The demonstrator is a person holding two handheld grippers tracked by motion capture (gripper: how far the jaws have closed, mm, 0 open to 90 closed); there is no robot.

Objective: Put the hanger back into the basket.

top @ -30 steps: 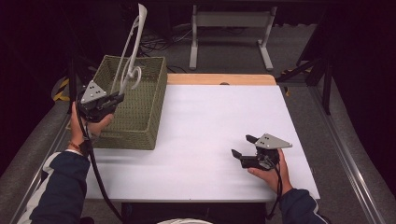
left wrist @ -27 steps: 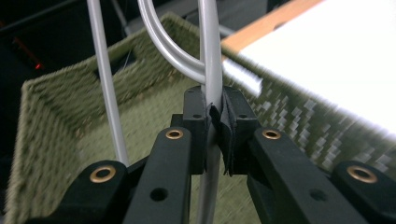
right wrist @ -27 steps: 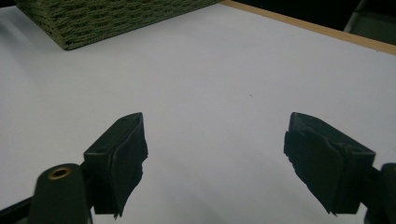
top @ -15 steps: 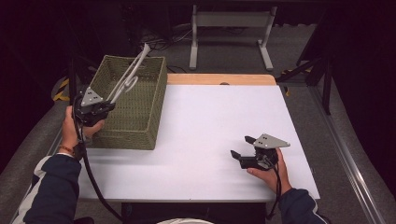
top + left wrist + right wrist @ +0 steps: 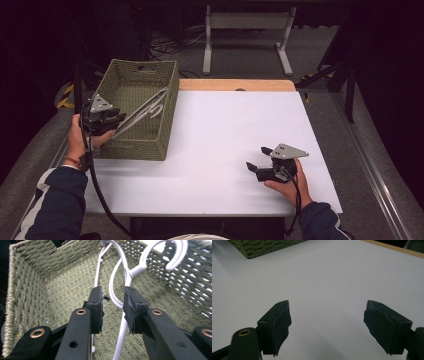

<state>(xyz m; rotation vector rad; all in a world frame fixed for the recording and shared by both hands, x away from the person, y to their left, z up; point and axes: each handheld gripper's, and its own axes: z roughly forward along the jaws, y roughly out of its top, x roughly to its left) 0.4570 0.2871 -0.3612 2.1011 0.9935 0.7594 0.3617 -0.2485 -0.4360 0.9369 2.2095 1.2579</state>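
At the worktop's left edge, the left tongs (image 5: 113, 311) are standing slightly spread around a white hanger (image 5: 125, 285), which is lying tilted inside the woven basket (image 5: 167, 107); it looks placed and being let go. Near the front right corner, the right tongs (image 5: 335, 327) are resting wide apart, holding nothing. I am seeing no readable writing.

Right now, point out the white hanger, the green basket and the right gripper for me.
white hanger (image 5: 175, 257), left gripper view, on the curved hook.
green basket (image 5: 137, 147), high view, on the near outer wall.
right gripper (image 5: 257, 160), high view, between the open jaw tips.
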